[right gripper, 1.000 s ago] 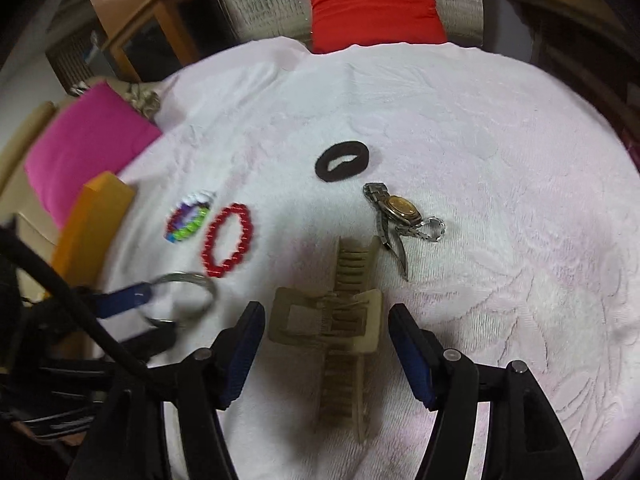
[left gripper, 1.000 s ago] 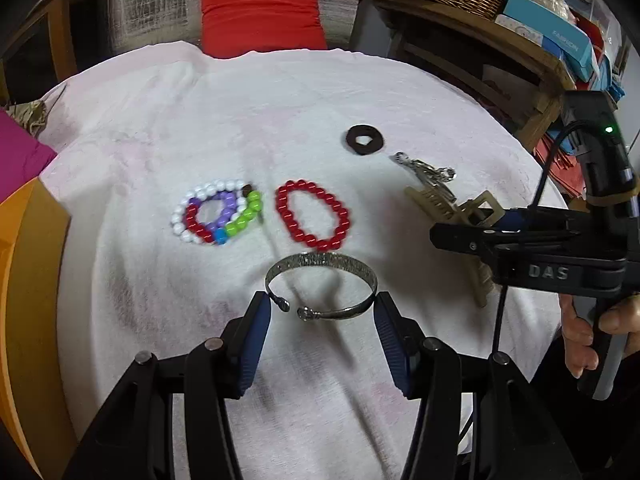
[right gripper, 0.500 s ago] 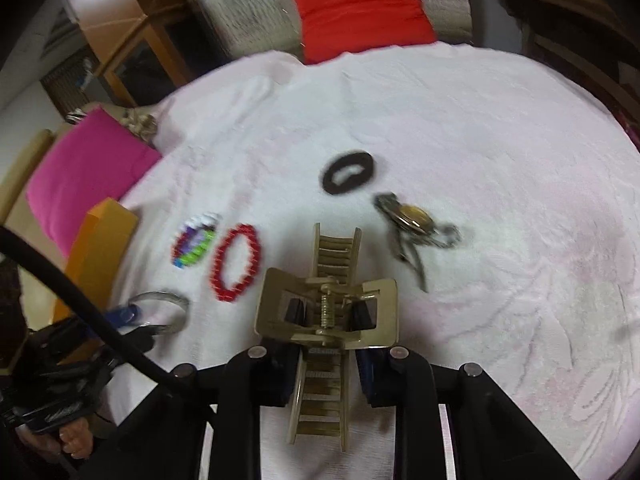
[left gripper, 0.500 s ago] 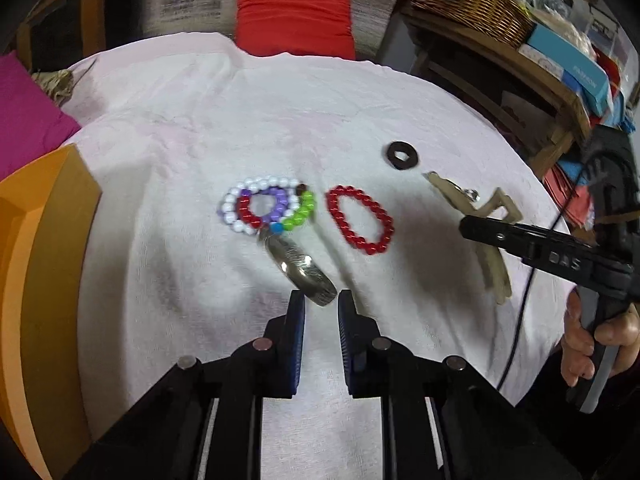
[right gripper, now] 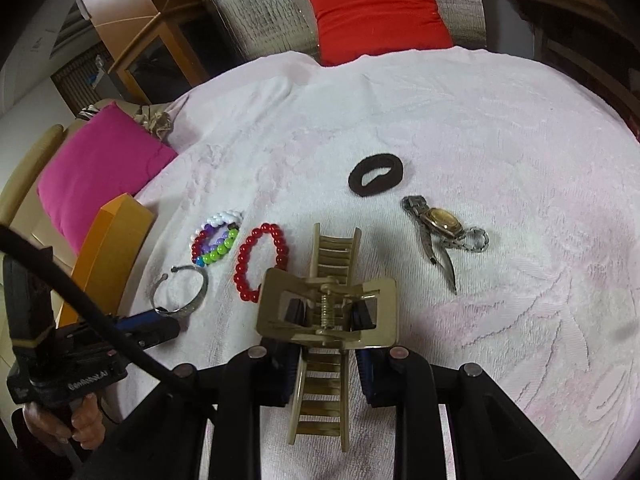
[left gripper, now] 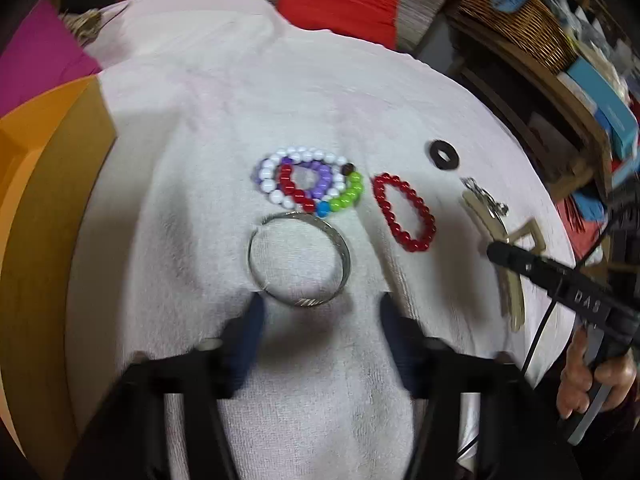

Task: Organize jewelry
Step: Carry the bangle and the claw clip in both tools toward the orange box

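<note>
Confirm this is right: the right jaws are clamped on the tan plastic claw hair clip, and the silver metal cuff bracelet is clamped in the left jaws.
Not quite. The tan plastic claw hair clip is indeed clamped in the right gripper, but the silver metal cuff bracelet lies free on the white towel. The left wrist view shows the left gripper with jaws just opened, apart from it.

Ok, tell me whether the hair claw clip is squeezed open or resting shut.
Squeezed open: the right gripper pinches the hair claw clip at its handles, spreading its teeth.
</note>
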Demonstrator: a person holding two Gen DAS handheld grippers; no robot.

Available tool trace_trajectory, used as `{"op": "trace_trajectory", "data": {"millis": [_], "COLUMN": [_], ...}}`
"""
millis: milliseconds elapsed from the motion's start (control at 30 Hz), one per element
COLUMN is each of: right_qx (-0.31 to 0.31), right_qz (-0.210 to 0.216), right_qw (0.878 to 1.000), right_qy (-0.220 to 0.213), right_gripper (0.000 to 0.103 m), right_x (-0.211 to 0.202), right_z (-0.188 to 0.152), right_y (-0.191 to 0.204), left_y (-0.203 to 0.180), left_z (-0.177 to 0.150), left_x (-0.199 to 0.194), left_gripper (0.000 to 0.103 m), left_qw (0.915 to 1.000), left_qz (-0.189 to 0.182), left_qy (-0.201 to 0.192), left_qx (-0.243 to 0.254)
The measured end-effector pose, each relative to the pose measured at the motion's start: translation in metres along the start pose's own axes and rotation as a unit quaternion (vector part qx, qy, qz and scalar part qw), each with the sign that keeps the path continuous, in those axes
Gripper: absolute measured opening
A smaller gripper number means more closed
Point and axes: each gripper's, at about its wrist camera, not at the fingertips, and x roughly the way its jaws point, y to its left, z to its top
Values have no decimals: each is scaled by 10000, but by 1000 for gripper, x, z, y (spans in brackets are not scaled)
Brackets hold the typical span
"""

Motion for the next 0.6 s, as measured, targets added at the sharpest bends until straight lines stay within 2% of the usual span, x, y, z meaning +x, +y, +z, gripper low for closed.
{"op": "trace_trajectory", "data": {"millis": [100, 233, 400, 600], "right_qx": [41, 62, 40, 12], "right_qz": [27, 77, 88, 61], "right_qw": [10000, 9998, 9997, 9997], "right_qy": [75, 146, 223, 236], "right_gripper": [26, 26, 26, 26], "right_x": [2, 5, 9, 11], "right_z": [-1, -1, -3, -4], "right_y": [-1, -2, 1, 2], "left_y": [9, 14, 1, -9], "left_z": [1, 3, 11, 19], "left_x": [-1, -1, 9, 22], "left_gripper": [69, 70, 77, 79], "left_qw": [9996, 9990, 9982, 9960], "left_qz": [-105, 217, 576, 857], "left_qy": [54, -27, -61, -233], "left_qx": [-275, -395, -148, -44]}}
